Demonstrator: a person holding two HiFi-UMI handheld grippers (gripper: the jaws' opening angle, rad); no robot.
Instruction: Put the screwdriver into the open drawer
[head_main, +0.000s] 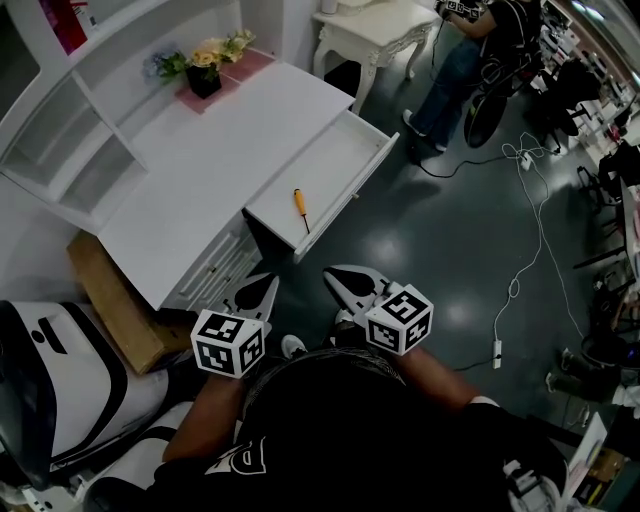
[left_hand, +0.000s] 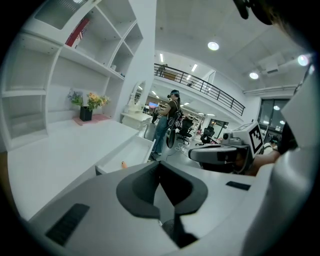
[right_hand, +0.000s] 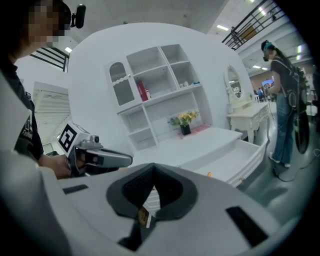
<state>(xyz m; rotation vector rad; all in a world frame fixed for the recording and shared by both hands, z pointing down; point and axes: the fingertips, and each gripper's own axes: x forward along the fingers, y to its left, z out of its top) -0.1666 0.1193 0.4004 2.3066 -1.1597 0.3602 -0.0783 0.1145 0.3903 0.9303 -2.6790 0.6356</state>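
Left gripper (head_main: 262, 284): jaws together, nothing in them. It's held low, close to my body, short of the worktop (head_main: 220, 150) front, tips aimed toward the drawer (head_main: 325, 165).

The drawer hangs open off the worktop's right end. The screwdriver (head_main: 301, 210) lies flat on its floor near the end closest to me, orange handle away from me and shaft toward me. It's inside the walls and clear of both grippers. My left gripper view shows only the handle tip over the drawer edge.

Right gripper (head_main: 336, 273): jaws also together and empty, beside the left one at about the same height, over the dark floor in front of the drawer.

My read: placement is done and nothing is left to carry. This is the release/retreat end of the task. The next move needs no grasp, just keep both grippers off the drawer front so nothing gets nudged. If the drawer is to be closed, that's a flat push on its front panel, but the task doesn't ask for it.
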